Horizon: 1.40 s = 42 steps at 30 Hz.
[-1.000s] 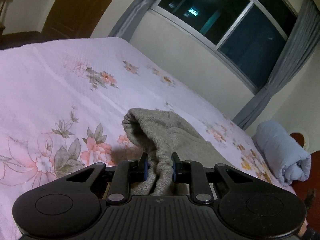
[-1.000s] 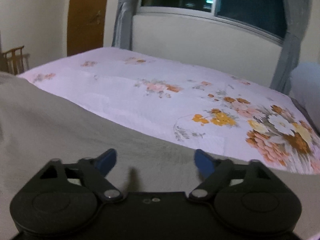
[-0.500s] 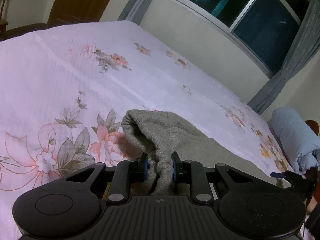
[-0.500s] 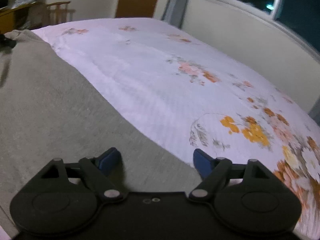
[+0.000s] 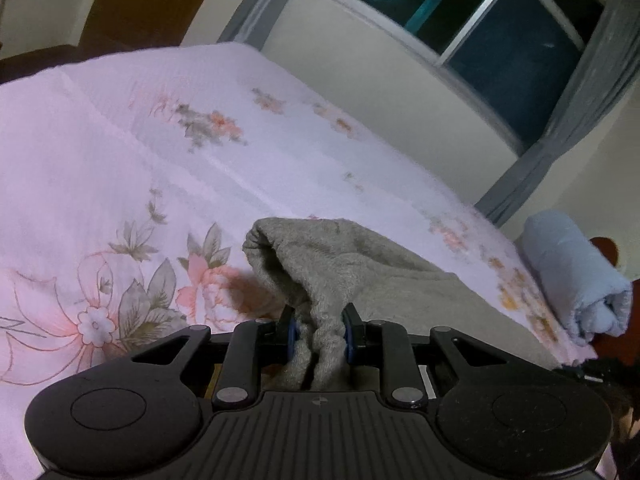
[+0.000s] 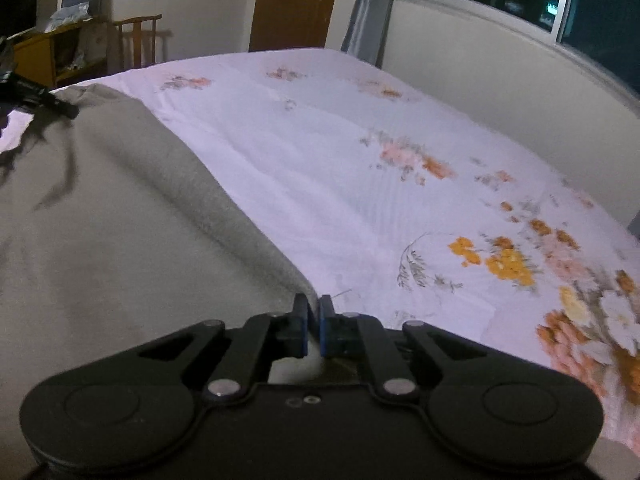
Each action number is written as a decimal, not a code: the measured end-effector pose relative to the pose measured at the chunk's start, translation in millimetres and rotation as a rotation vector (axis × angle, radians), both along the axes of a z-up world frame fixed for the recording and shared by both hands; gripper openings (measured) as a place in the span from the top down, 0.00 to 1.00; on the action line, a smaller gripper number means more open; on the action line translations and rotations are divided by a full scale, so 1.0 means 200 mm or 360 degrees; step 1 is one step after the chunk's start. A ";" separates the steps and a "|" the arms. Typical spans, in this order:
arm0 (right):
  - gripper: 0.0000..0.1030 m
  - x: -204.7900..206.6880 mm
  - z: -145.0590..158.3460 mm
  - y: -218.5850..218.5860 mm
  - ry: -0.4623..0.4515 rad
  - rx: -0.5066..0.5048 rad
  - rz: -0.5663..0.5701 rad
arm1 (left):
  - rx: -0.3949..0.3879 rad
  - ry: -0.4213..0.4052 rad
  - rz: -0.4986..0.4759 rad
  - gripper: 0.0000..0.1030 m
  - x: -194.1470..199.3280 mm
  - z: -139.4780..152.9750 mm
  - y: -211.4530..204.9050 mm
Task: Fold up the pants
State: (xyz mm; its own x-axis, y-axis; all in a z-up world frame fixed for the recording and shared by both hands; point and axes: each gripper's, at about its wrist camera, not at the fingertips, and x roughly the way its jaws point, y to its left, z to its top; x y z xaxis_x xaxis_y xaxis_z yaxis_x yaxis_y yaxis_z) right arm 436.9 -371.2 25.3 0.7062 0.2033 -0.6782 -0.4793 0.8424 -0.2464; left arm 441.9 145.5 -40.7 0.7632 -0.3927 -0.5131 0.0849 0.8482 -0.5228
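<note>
Grey pants (image 5: 344, 264) lie on a floral bedsheet (image 5: 140, 160). My left gripper (image 5: 318, 328) is shut on a bunched end of the pants, which bulges up in front of the jaws. In the right wrist view the pants (image 6: 100, 220) spread flat to the left, their edge running diagonally down to my right gripper (image 6: 314, 316). Its jaws are nearly together at that edge; whether cloth is pinched between them is hard to tell. The left gripper (image 6: 36, 96) shows far left, holding the far end.
A rolled light-blue blanket (image 5: 576, 276) lies at the bed's right end. A wall with a window (image 5: 480, 12) and grey curtains runs behind the bed. A wooden chair (image 6: 140, 40), a yellow cabinet (image 6: 44, 56) and a door (image 6: 296, 0) stand beyond the bed.
My right gripper has closed from wide open to nearly shut at the pants' edge and turned left. The left gripper keeps its hold and has shifted slightly.
</note>
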 end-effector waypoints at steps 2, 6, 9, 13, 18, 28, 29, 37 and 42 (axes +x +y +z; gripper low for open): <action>1.00 -0.09 0.05 0.04 -0.0028 -0.0010 -0.0022 | -0.0005 -0.0053 -0.0031 0.78 -0.04 0.05 0.01; 1.00 -0.34 0.16 0.11 -0.0105 -0.0048 -0.0070 | -0.0003 -0.0247 -0.0123 0.78 -0.21 0.12 0.03; 1.00 -0.59 0.22 0.19 -0.0199 -0.0075 -0.0091 | -0.0026 -0.0403 -0.0195 0.77 -0.36 0.11 0.09; 1.00 -0.99 0.18 0.33 -0.0278 -0.0060 -0.0079 | -0.0006 -0.0359 -0.0200 0.56 -0.54 0.00 0.20; 1.00 -1.26 -0.14 0.50 -0.0102 -0.0162 -0.0070 | 0.0108 -0.0035 -0.0048 0.00 -0.78 -0.08 0.32; 1.00 -1.15 -0.22 0.41 -0.0017 0.0077 -0.0231 | 0.0051 0.0384 0.0341 0.00 -1.14 -0.04 0.45; 1.00 -1.13 -0.21 0.39 -0.0018 0.0076 -0.0222 | -0.0033 0.0363 0.0334 0.00 -1.17 -0.03 0.47; 1.00 -1.23 -0.24 0.44 -0.0038 0.0061 -0.0209 | -0.0218 0.0539 0.0347 0.01 -1.02 0.01 0.29; 1.00 -1.20 -0.21 0.43 -0.0032 0.0053 -0.0181 | -0.0141 0.0512 0.0334 0.69 -0.92 0.05 0.21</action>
